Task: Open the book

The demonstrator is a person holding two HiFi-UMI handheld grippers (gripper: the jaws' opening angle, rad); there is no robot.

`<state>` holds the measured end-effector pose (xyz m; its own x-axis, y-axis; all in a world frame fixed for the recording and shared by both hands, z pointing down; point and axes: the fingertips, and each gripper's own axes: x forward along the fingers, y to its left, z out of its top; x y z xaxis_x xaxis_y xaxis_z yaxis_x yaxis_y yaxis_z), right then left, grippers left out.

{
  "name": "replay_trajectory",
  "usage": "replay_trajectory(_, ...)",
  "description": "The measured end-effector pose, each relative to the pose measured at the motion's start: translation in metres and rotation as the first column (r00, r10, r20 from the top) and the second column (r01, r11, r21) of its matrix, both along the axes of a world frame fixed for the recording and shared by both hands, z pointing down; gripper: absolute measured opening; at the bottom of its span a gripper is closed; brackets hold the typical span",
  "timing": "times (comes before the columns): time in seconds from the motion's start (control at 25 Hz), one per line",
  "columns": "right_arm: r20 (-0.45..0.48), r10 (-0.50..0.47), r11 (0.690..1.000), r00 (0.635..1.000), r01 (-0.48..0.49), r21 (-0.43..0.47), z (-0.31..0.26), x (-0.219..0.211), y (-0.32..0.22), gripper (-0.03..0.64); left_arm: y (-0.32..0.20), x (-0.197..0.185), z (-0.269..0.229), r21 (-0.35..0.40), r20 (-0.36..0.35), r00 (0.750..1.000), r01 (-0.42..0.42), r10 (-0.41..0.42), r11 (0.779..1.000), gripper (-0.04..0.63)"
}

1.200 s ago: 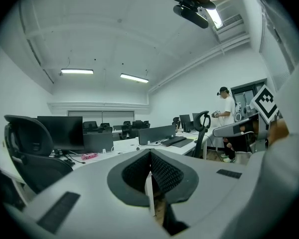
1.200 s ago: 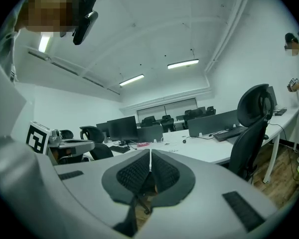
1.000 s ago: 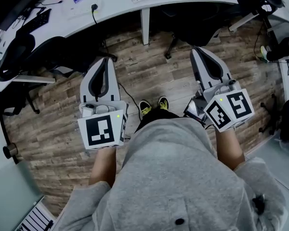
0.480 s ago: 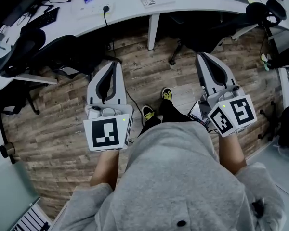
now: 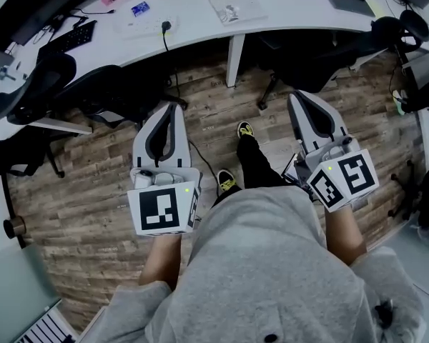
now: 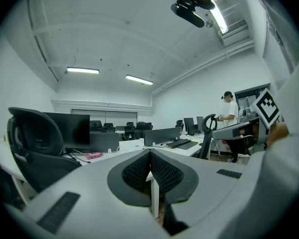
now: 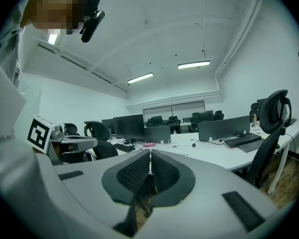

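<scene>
Nothing of the task was done yet; the book point(image 5: 234, 2) lay closed on the far white desk point(image 5: 293, 13), roughly ahead between the two tongs and well apart from both; reaching it and lifting the cover all remained. The left gripper point(image 5: 170, 108) and the right gripper point(image 5: 298, 96) were held out from the person's waist over the wooden floor point(image 5: 93, 191), pointing toward the desk, about level; each had its jaws pressed together on nothing.

Thin white paperback book point(image 5: 234, 2), closed
It lies flat, cover up and slightly askew, near the front edge of the curved white table point(image 5: 293, 9).
</scene>
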<state>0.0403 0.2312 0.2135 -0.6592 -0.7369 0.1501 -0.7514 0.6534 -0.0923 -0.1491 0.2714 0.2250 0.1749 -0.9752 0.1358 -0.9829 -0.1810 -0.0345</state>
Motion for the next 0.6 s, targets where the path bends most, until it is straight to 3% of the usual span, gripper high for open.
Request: replay_trajectory(0.6, 0.045, 0.03, 1.0, 0.999, -0.03, 0.001, 0.007, 0.014, -0.076, 0.029, -0.072, 0.01, 0.003, 0.003, 0.01, 1.0, -0.029, 0.029, 1.0, 0.008)
